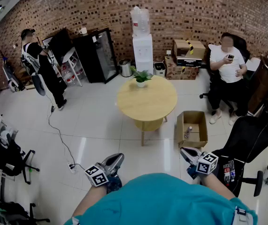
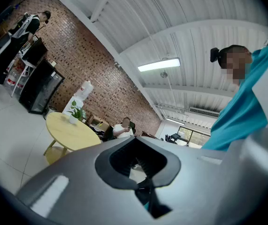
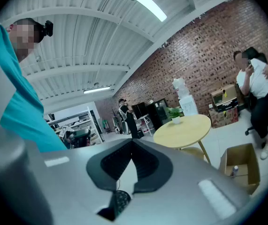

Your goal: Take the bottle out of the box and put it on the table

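An open cardboard box (image 1: 202,130) stands on the floor to the right of the round yellow table (image 1: 147,99). A small clear bottle (image 1: 188,133) stands upright inside it. The right gripper view shows the same box (image 3: 244,157), bottle (image 3: 235,170) and table (image 3: 183,128). My right gripper (image 1: 185,152) hangs just in front of the box, shut and empty; its jaws (image 3: 131,138) meet. My left gripper (image 1: 116,159) is held low in front of the table, also shut with nothing in it (image 2: 136,138). The left gripper view shows the table (image 2: 70,130) but not the box.
A potted plant (image 1: 141,77) sits at the table's far edge. A black office chair (image 1: 246,137) stands right of the box. A seated person (image 1: 227,67), a water dispenser (image 1: 142,46), a black fridge (image 1: 96,55) and a standing person (image 1: 40,69) line the back. A cable with a power strip (image 1: 71,165) lies on the floor.
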A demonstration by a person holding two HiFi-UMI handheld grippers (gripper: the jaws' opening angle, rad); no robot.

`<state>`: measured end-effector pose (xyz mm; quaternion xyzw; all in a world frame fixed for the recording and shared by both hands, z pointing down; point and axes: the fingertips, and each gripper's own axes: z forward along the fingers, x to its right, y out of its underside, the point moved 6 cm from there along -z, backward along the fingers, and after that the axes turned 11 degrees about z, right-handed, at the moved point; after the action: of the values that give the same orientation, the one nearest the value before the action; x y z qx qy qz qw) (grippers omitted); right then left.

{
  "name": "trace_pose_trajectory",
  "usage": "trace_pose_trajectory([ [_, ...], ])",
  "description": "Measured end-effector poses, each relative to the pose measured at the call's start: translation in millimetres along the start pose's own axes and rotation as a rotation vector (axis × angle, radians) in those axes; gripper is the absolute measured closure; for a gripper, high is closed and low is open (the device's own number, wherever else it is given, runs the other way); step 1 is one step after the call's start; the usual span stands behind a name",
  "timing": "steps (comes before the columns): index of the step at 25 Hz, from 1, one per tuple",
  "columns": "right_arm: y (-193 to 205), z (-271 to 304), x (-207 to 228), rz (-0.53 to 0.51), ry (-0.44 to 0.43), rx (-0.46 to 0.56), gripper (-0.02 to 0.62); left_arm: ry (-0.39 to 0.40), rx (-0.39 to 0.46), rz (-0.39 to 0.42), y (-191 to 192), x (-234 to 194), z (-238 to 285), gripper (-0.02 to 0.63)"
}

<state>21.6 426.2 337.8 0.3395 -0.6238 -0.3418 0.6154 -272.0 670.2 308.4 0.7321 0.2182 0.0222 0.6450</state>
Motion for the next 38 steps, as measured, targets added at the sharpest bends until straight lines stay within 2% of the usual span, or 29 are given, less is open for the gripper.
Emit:
trace_pose_trajectory([
  [10, -30, -51, 44, 0.013, -0.022, 0.03, 0.594, 0.027, -0.042, 0.05, 15, 27, 71, 0.607],
  [16, -53, -109, 82, -0.002, -0.04, 0.04, 0.594, 0.025, -0.064, 0.061, 27, 68, 138, 0.607],
  [20, -60, -143, 116, 0.001, -0.041, 0.045, 0.594, 0.0, -0.076, 0.028, 45, 89, 177, 0.607],
  [26, -71, -167, 161, 0.016, -0.036, 0.03, 0.594, 0.01, -0.112, 0.028, 61, 100, 229, 0.607],
  [29, -75, -157, 178, 0.029, -0.03, 0.026, 0.594, 0.017, -0.118, 0.023, 64, 86, 242, 0.607],
  [32, -74, -124, 184, 0.028, -0.026, 0.009, 0.594, 0.014, -0.107, 0.008, 61, 52, 236, 0.607],
  [36, -81, -52, 183, 0.006, 0.002, -0.018, 0.594, 0.035, -0.076, -0.024, 53, -24, 215, 0.607],
  [38, -87, -5, 179, -0.01, 0.026, -0.022, 0.594, 0.066, -0.064, -0.012, 49, -75, 200, 0.607],
])
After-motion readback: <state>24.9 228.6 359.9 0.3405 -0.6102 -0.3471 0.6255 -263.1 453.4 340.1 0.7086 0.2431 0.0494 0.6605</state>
